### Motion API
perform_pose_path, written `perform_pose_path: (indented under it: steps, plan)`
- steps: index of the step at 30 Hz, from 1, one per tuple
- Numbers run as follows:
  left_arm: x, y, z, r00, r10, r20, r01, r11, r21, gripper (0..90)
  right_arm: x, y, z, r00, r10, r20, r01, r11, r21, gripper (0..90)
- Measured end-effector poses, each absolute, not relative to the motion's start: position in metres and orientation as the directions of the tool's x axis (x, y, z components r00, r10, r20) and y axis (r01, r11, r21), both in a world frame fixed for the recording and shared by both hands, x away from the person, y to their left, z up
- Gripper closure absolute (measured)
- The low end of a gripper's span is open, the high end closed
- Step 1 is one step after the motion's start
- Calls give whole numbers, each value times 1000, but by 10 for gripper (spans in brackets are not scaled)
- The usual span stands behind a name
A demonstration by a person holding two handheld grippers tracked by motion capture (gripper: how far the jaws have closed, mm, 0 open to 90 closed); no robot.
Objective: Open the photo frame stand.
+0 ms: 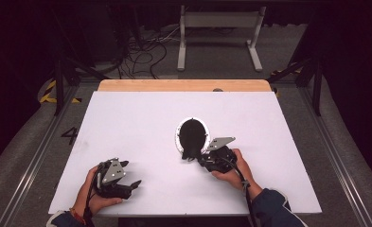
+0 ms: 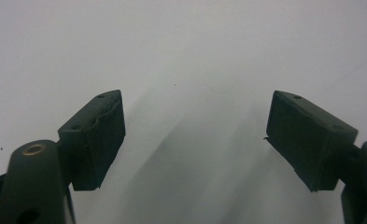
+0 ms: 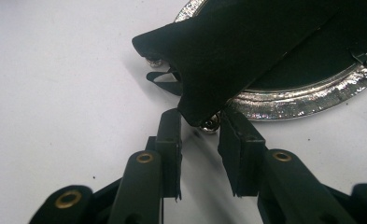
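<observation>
An oval picture frame (image 1: 191, 124) with a silver rim (image 3: 302, 100) lies face down near the middle of the white table (image 1: 127, 123), its black back up. Its black stand flap (image 3: 228, 46) is lifted off the back and points toward me. My right gripper (image 3: 199, 114) comes at it from the right, and its two pads touch either edge of the flap's narrow tip, with a small silver stud (image 3: 210, 124) just below; in the high view this gripper (image 1: 199, 158) sits at the frame's near end. My left gripper (image 1: 130, 173) rests open at the front left with nothing between its pads (image 2: 97, 135).
A bare wooden strip (image 1: 183, 85) runs along the table's far edge. Beyond it stand a white metal frame (image 1: 219, 28) and loose cables (image 1: 141, 52) on the floor. Dark rails flank the table on both sides.
</observation>
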State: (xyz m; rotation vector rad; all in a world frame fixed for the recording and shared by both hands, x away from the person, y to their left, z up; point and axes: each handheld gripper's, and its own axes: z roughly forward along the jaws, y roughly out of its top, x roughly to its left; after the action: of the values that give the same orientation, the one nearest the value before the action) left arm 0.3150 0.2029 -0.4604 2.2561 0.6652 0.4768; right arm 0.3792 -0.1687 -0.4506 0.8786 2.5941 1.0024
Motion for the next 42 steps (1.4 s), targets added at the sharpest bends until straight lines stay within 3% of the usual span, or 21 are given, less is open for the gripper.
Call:
perform_pose_path:
  steps: [7,22,30,36,42]
  plan:
    - [315,202,-461,800,585,137,318,-606,729,201,379,-172,-450,-799,601,34,448,557,699,727]
    - [317,198,-463,799,586,133,327,-609,722,190,400,-182,-451,-754,559,346,595,355,721,447]
    - [317,194,-464,794,591,146,327,-616,716,190,417,-191,-457,-663,543,515,707,228,670,472]
    - [319,191,-466,799,583,148,324,-624,711,190,427,-194,-460,-597,526,606,766,152,624,493]
    - [319,189,-466,801,581,144,326,-625,709,189,435,-189,-462,-543,522,658,802,88,591,460]
